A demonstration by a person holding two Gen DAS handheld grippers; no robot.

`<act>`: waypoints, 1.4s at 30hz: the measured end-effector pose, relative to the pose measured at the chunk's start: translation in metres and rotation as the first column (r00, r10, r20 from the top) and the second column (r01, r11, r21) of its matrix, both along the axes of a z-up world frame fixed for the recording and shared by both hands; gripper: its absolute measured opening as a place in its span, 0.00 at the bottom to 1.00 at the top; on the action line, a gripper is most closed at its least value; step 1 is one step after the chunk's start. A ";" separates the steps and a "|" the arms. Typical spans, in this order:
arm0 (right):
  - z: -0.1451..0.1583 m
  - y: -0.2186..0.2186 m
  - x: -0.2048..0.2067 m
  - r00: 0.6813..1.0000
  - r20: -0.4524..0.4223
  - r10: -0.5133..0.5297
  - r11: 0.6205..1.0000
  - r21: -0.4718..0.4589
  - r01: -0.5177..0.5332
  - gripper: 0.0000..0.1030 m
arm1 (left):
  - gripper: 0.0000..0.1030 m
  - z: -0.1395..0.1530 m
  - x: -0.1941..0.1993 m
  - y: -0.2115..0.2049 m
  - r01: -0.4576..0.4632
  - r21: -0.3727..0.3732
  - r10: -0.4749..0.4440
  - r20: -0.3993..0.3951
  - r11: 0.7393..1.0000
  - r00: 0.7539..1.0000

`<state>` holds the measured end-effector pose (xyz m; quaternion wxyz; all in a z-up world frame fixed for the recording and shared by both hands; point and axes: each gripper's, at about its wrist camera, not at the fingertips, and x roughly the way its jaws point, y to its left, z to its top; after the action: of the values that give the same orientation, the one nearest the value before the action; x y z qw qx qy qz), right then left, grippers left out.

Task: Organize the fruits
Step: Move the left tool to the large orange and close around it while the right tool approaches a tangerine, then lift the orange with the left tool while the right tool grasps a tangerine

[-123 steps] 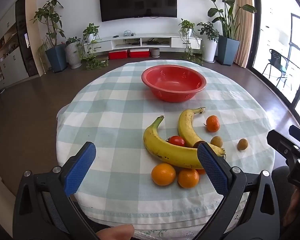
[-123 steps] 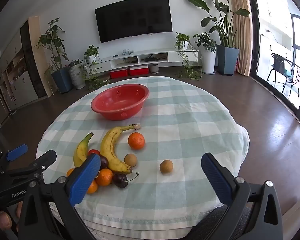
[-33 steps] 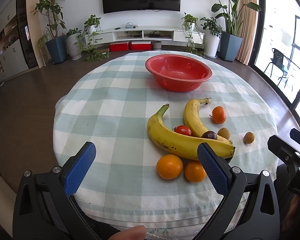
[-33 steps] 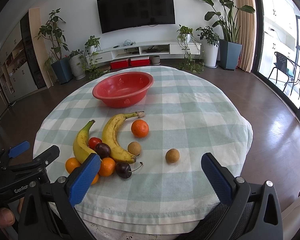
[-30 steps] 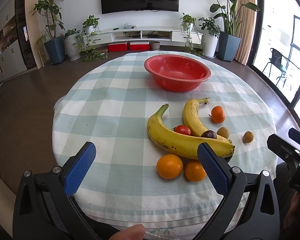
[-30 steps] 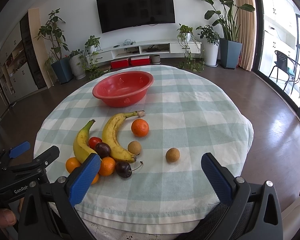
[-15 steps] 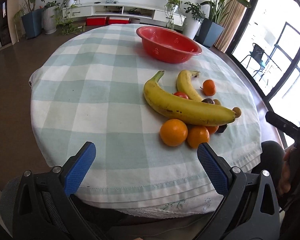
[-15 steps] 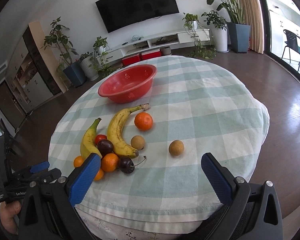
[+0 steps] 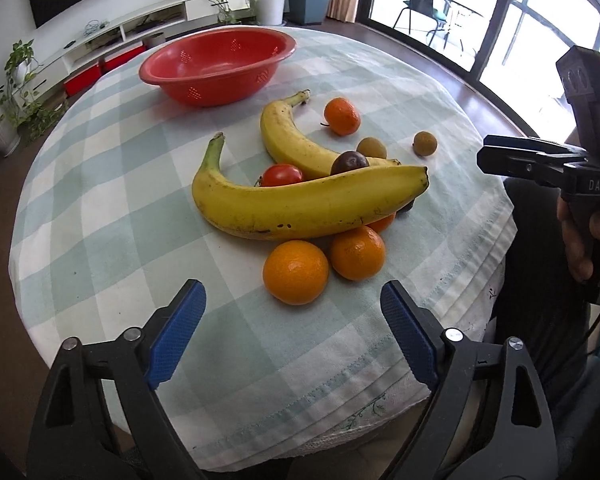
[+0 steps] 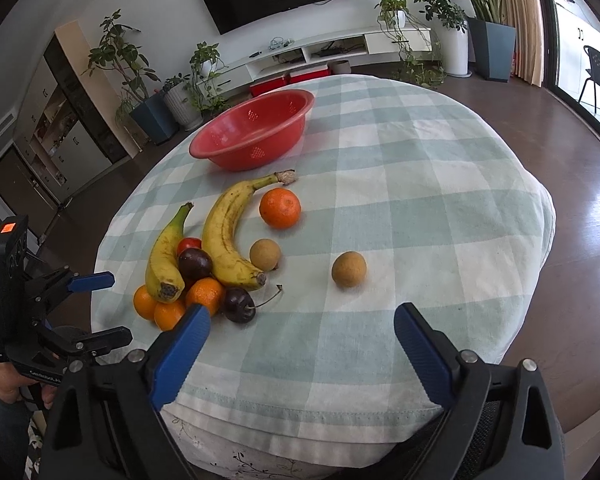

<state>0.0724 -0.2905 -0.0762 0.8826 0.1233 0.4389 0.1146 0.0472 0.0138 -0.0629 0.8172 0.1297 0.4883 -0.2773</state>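
In the left wrist view, the left gripper (image 9: pixel 292 324) is hanging over the near edge of the tabletop (image 9: pixel 100 216), its blue pads (image 9: pixel 176 332) standing apart with nothing between them; the jaws have just been closing a little. Just ahead of it two oranges (image 9: pixel 296 272) are lying side by side, touching the underside of the big banana (image 9: pixel 300 204). A tomato (image 9: pixel 281 175) and a dark plum (image 9: pixel 349 162) are sitting wedged between that banana and the second banana (image 9: pixel 292 136) behind it. A tangerine (image 9: pixel 342 116) is lying beside the second banana's stem end, and two small brown fruits (image 9: pixel 425 143) are lying farther right, apart from each other. The red bowl (image 9: pixel 216 64) is standing at the far side, holding no fruit that shows. The right gripper (image 9: pixel 540 160) is reaching in from the right edge, held by a hand (image 9: pixel 580 240). In the right wrist view, the right gripper (image 10: pixel 300 344) is hovering above the near cloth, pads apart and holding nothing, having just been narrowing slightly. One brown fruit (image 10: pixel 349 269) is lying alone ahead of it, the other just beside the banana tip. A cherry (image 10: pixel 239 305) with its stem is lying at the pile's near edge, touching an orange. The left gripper (image 10: pixel 96 308) is showing at the left, open.
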 end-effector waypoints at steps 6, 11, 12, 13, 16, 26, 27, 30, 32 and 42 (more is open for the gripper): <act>-0.003 0.004 0.004 1.000 -0.016 0.009 1.000 -0.018 -0.009 0.90 | 0.58 -0.018 0.014 -0.007 0.059 -0.002 -0.059 -0.066 0.998 0.996; -0.004 0.003 0.005 1.000 -0.024 0.003 1.000 -0.015 -0.004 0.90 | 0.57 -0.020 0.019 -0.011 0.072 -0.014 -0.073 -0.061 0.997 0.995; -0.004 0.004 0.005 1.000 -0.024 0.006 1.000 -0.016 -0.007 0.90 | 0.57 -0.020 0.021 -0.013 0.077 -0.022 -0.079 -0.066 0.997 0.995; -0.004 0.005 0.005 1.000 -0.025 0.011 1.000 -0.018 -0.012 0.89 | 0.57 -0.020 0.021 -0.015 0.084 -0.025 -0.085 -0.069 0.996 0.994; -0.005 0.010 0.004 0.999 -0.028 0.027 0.999 -0.025 -0.028 0.88 | 0.53 -0.020 0.022 -0.020 0.110 -0.036 -0.113 -0.075 0.993 0.991; -0.010 0.017 0.003 0.998 -0.048 0.044 0.999 -0.028 -0.045 0.87 | 0.46 -0.022 0.023 -0.018 0.149 -0.091 -0.157 -0.092 0.985 0.983; -0.011 0.018 0.003 0.998 -0.050 0.046 0.999 -0.028 -0.047 0.87 | 0.46 -0.022 0.023 -0.019 0.159 -0.089 -0.166 -0.090 0.983 0.982; -0.013 0.021 0.002 0.997 -0.057 0.053 0.998 -0.028 -0.054 0.87 | 0.40 -0.026 0.021 -0.023 0.181 -0.074 -0.188 -0.092 0.981 0.978; -0.013 0.024 0.002 0.996 -0.060 0.061 0.998 -0.028 -0.063 0.86 | 0.34 -0.031 0.019 -0.024 0.186 -0.037 -0.189 -0.090 0.982 0.978; -0.020 0.065 -0.002 0.988 -0.067 0.141 0.989 -0.033 -0.144 0.81 | 0.34 -0.026 0.010 -0.008 0.130 -0.017 -0.131 -0.054 0.991 0.990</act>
<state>0.0704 -0.2253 -0.0964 0.8598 0.0784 0.4768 0.1650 0.0571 0.0053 -0.0886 0.7846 0.1480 0.4990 -0.3369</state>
